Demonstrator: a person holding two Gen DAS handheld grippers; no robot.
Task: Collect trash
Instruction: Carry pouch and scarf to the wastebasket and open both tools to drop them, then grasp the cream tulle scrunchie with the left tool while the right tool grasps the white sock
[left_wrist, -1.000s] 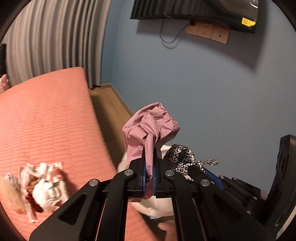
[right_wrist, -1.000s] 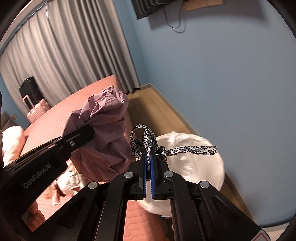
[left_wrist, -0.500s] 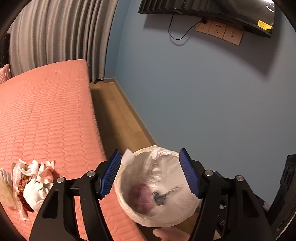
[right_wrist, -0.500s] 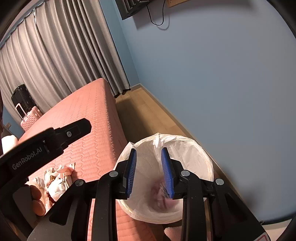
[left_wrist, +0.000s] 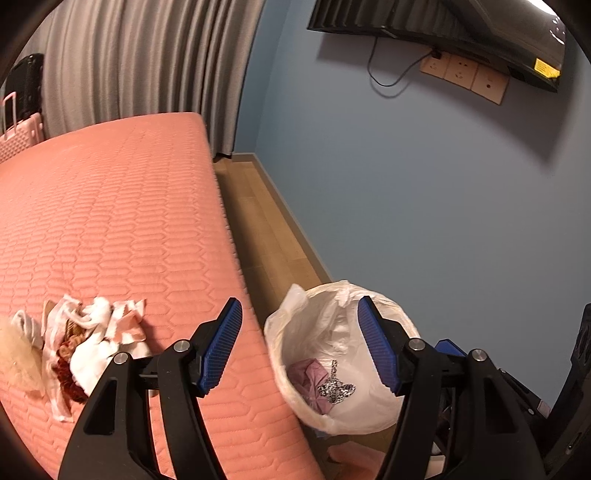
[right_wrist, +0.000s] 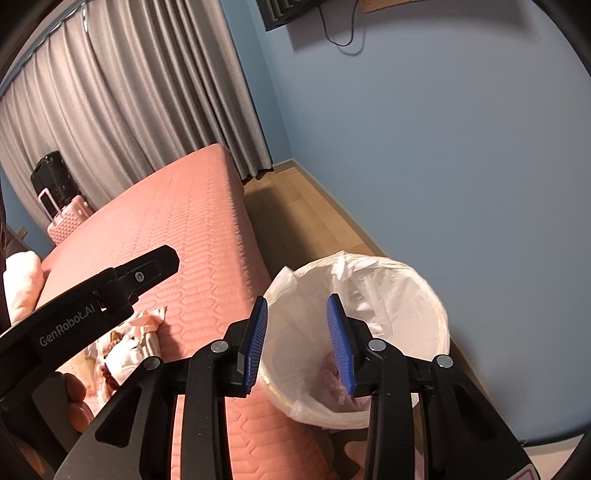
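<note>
Both claws hang with jaws apart and nothing between the pads. The left gripper (left_wrist: 300, 345) stands wide; the right gripper (right_wrist: 298, 341) is narrower, its jaws having just been opening. Just beyond and below the 2 sets of fingertips sits the white-lined trash bin (left_wrist: 295, 334), holding a pink crumpled cloth (left_wrist: 308, 374) and a leopard-print strip (left_wrist: 336, 387). Left of the left claw, a heap of crumpled tissues (left_wrist: 88, 338) lies on the salmon bed (left_wrist: 110, 221). Farther off hang grey curtains (left_wrist: 140, 62).

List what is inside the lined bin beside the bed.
The bin holds a crumpled pink cloth with a leopard-print ribbon on it. Anything beneath them is covered.
</note>
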